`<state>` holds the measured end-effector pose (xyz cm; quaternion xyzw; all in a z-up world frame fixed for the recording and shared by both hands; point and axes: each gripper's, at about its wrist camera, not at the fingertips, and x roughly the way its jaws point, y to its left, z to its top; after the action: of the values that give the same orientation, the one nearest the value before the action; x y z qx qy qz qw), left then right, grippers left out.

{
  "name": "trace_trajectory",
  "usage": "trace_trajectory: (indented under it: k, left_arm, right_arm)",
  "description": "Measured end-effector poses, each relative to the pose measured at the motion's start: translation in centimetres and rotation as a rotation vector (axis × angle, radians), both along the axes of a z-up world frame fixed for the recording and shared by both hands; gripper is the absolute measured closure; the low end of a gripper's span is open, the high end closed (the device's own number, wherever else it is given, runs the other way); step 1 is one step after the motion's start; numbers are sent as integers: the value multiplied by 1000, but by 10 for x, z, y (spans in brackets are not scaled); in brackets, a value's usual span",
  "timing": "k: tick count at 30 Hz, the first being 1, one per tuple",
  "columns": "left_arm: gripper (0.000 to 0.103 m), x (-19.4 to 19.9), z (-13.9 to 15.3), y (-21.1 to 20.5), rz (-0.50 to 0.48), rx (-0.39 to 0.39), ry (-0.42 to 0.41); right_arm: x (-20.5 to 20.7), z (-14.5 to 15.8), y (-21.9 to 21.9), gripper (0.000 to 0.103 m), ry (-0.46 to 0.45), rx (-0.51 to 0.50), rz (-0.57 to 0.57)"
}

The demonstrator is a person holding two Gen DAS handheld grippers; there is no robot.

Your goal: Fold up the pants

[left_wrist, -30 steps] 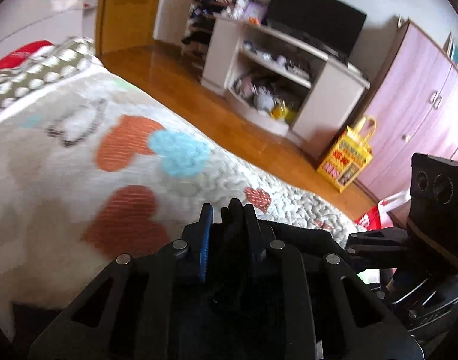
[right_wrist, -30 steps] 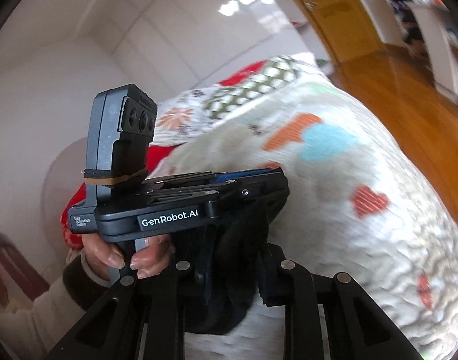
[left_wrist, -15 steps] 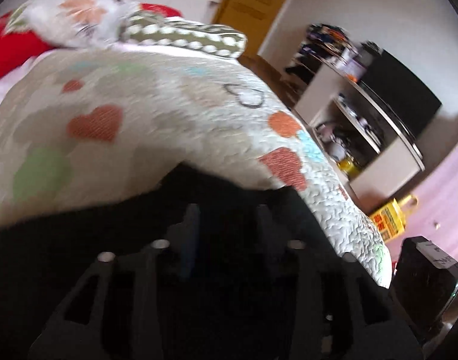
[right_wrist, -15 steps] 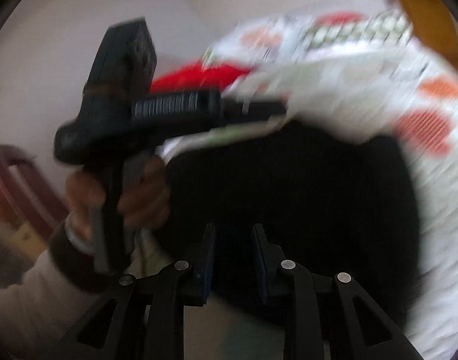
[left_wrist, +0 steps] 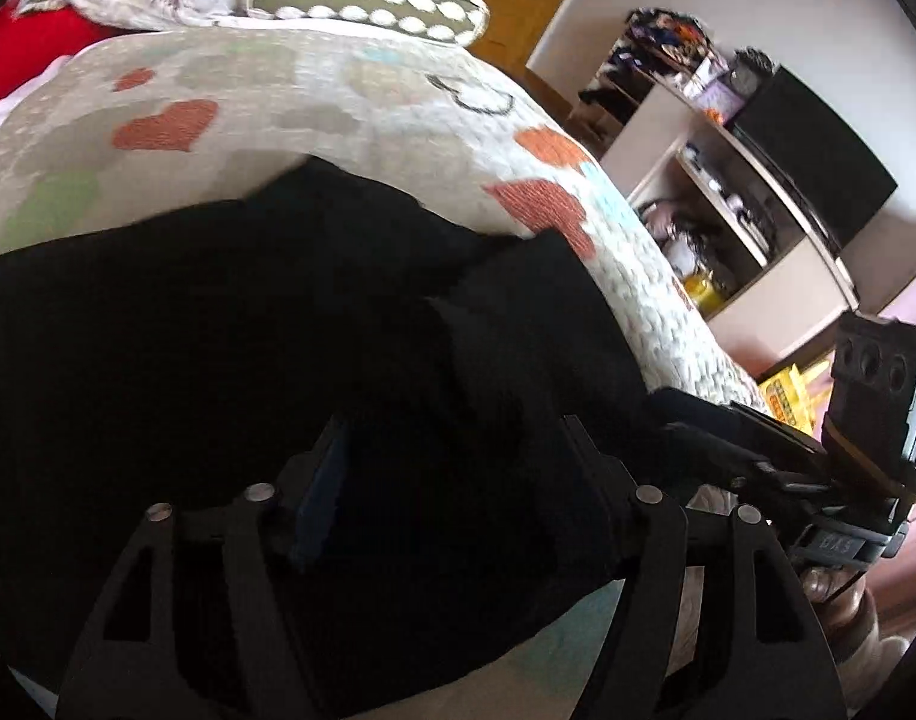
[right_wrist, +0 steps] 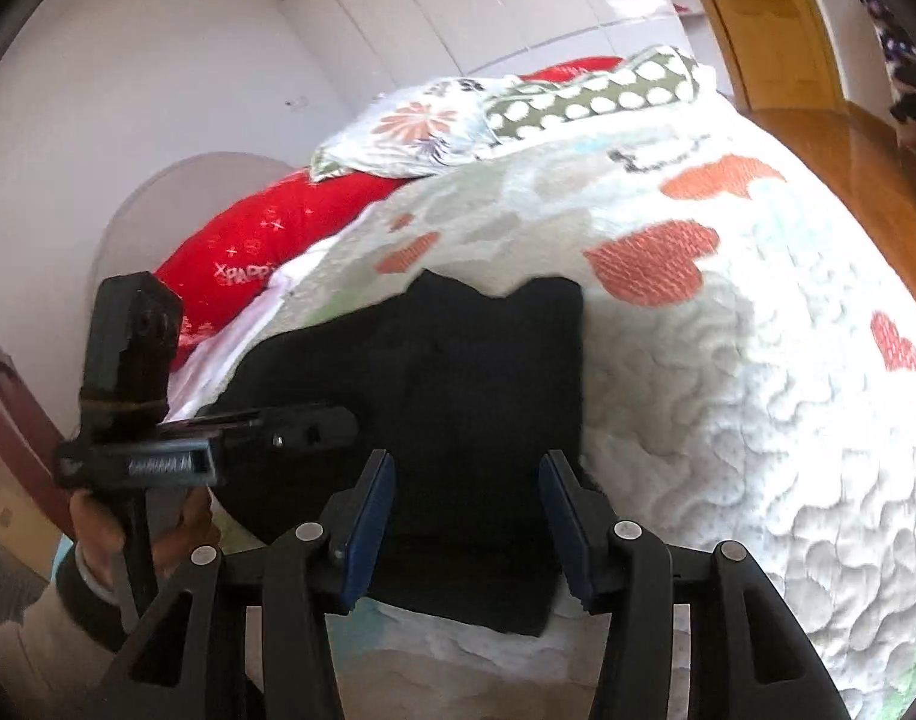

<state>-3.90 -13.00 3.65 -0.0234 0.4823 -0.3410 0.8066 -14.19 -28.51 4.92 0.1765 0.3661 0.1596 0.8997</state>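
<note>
The black pants (left_wrist: 278, 324) lie spread on the heart-patterned quilt (left_wrist: 314, 96), also seen in the right wrist view (right_wrist: 458, 372). My left gripper (left_wrist: 458, 468) is open, its jaws wide apart just above the near edge of the pants. My right gripper (right_wrist: 467, 492) is open too, jaws apart over the near right part of the pants, nothing held. The right gripper body shows at the right of the left wrist view (left_wrist: 818, 468); the left gripper body shows at the left of the right wrist view (right_wrist: 206, 438).
Pillows lie at the bed's head: a red one (right_wrist: 260, 240), a floral one (right_wrist: 410, 132), a dotted one (right_wrist: 590, 96). A TV stand (left_wrist: 758, 222) and wooden floor (right_wrist: 866, 156) lie beyond the bed. A yellow bag (left_wrist: 788, 390) stands on the floor.
Both grippers carried the bunched pants over the bed, laid them out flat on the quilt, and opened, letting go of the fabric.
</note>
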Motion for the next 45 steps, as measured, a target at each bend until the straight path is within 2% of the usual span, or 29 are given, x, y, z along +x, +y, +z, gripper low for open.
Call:
trace_trajectory:
  k: [1,3,4,6,9,11,13,15,16,18,20,21,23,26,30,32,35,37,45]
  left_arm:
    - [35,0,0,-5,-2,2,0]
    - [68,3,-1,-13,-24,-21,27]
    - [88,5,-1,-16,-30,-10,40]
    - [89,8,4,-18,-32,-6,32]
    - [89,12,23,-11,-20,11,-45]
    - [89,18,26,-2,4,28,-46]
    - [89,21,16,4,32,59,-25]
    - [82,22,1,13,75,80,10]
    - [77,22,-1,21,106,57,28]
    - [73,21,1,36,142,14,66]
    - [51,18,8,48,191,18,46]
    - [48,15,13,57,227,26,13]
    - [47,10,19,70,265,41,-17]
    - [47,3,22,87,307,25,-19]
    - [47,-12,21,96,348,67,-48]
    - [46,-19,19,100,353,65,-44]
    - [46,-25,12,102,359,52,-17]
    - [46,-28,12,105,370,56,-14]
    - [46,-31,9,108,402,57,-20]
  right_arm:
    - [-1,-3,-3,55,10,-5,-5]
    - [-9,-4,-9,54,12,5,-11]
    - [-10,-4,-10,54,13,5,-14]
    - [-13,4,-9,55,5,-7,-16]
    - [-13,17,-4,55,-38,-29,-5]
    - [-9,25,3,55,-65,-48,10]
    - [-2,26,15,55,-75,-65,38]
    - [7,20,31,55,-72,-83,82]
    - [11,14,38,55,-59,-101,100]
    - [17,-1,52,54,-5,-161,132]
    - [13,-4,56,54,-6,-206,145]
    - [11,-2,55,54,-6,-209,148]
    - [13,6,50,55,-2,-187,144]
    - [18,17,49,55,-38,-178,132]
    - [42,27,69,55,-67,-200,141]
    - [59,24,83,55,-53,-229,152]
    - [85,7,104,55,3,-325,148]
    - [96,1,109,55,19,-309,132]
    - [64,26,103,55,-4,-298,157]
